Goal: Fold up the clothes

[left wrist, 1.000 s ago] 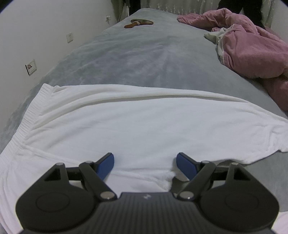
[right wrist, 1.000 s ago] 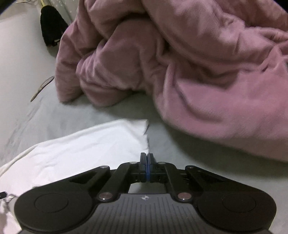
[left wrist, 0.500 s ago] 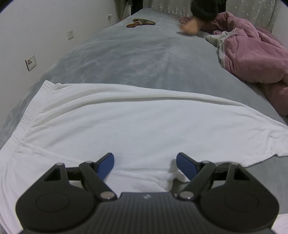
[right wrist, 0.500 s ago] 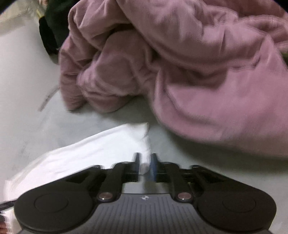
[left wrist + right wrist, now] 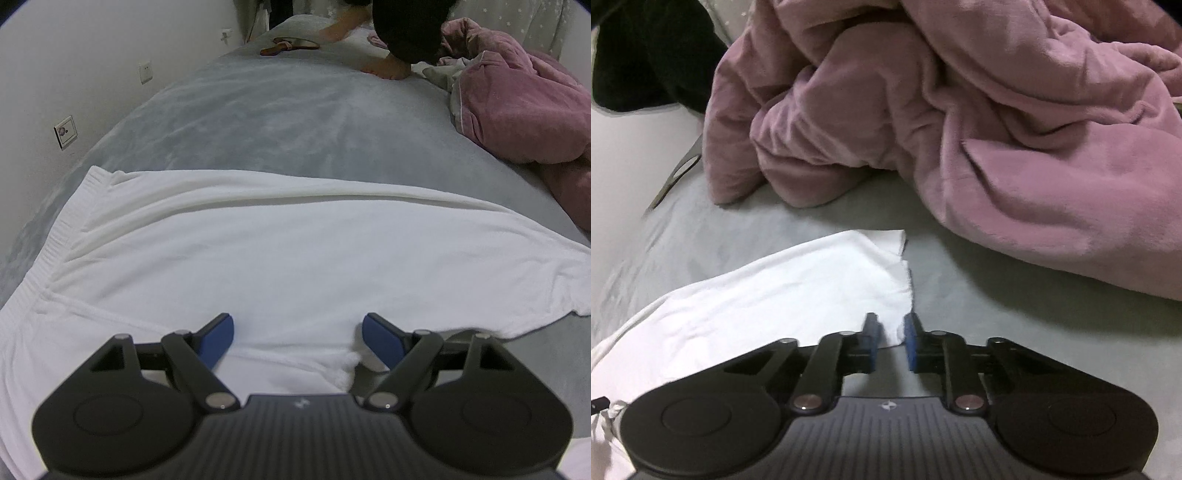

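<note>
A white garment point(image 5: 277, 251) lies spread flat on the grey bed point(image 5: 295, 122), its ribbed band at the left. My left gripper point(image 5: 297, 325) hovers open over the garment's near edge, with a small bunched fold beside its right pad point(image 5: 380, 336). In the right wrist view the garment's point(image 5: 783, 291) far corner sticks out toward a pink blanket. My right gripper point(image 5: 891, 325) has its jaws a little apart and closing. The tip of that corner lies between the blue pads, which do not press on it.
A crumpled pink blanket point(image 5: 517, 110) is heaped on the right side of the bed, close behind the garment's corner point(image 5: 997, 129). A person in dark clothing point(image 5: 406, 26) leans on the far end of the bed. A brown object point(image 5: 288, 45) lies there. A wall with sockets point(image 5: 66, 131) runs along the left.
My right gripper's jaws went from shut to slightly parted around the garment's corner. A person in dark clothing came into view at the far end of the bed. My left gripper stayed still.
</note>
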The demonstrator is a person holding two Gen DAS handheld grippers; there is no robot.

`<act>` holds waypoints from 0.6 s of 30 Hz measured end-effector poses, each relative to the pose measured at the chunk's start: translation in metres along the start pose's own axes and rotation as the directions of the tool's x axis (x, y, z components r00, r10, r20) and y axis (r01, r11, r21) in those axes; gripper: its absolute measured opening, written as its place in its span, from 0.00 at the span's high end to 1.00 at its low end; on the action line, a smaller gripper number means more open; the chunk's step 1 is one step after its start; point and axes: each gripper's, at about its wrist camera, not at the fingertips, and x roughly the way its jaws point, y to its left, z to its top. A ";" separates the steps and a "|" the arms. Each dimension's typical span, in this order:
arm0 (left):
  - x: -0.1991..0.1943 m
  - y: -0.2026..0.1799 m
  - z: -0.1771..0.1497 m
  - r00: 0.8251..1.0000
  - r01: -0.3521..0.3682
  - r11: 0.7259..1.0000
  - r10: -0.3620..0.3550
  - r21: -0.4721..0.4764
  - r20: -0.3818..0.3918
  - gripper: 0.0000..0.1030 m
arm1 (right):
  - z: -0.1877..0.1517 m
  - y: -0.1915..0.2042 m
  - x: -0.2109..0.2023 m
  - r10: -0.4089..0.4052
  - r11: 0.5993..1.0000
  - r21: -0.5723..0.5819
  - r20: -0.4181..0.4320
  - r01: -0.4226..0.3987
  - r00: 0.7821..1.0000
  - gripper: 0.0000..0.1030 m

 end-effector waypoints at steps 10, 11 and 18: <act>-0.004 0.004 0.001 1.000 0.012 1.000 -0.011 -0.023 0.002 0.22 | 0.011 0.004 -0.013 -0.107 0.984 -0.129 0.097 0.119 0.989 0.96; -0.004 0.005 0.001 1.000 0.015 1.000 -0.015 -0.028 0.001 0.22 | 0.011 0.005 -0.012 -0.114 0.982 -0.138 0.101 0.127 0.988 0.96; -0.004 0.016 0.004 0.999 0.033 0.997 -0.033 -0.071 -0.001 0.22 | 0.016 0.008 -0.020 -0.140 0.972 -0.169 0.152 0.165 0.978 0.97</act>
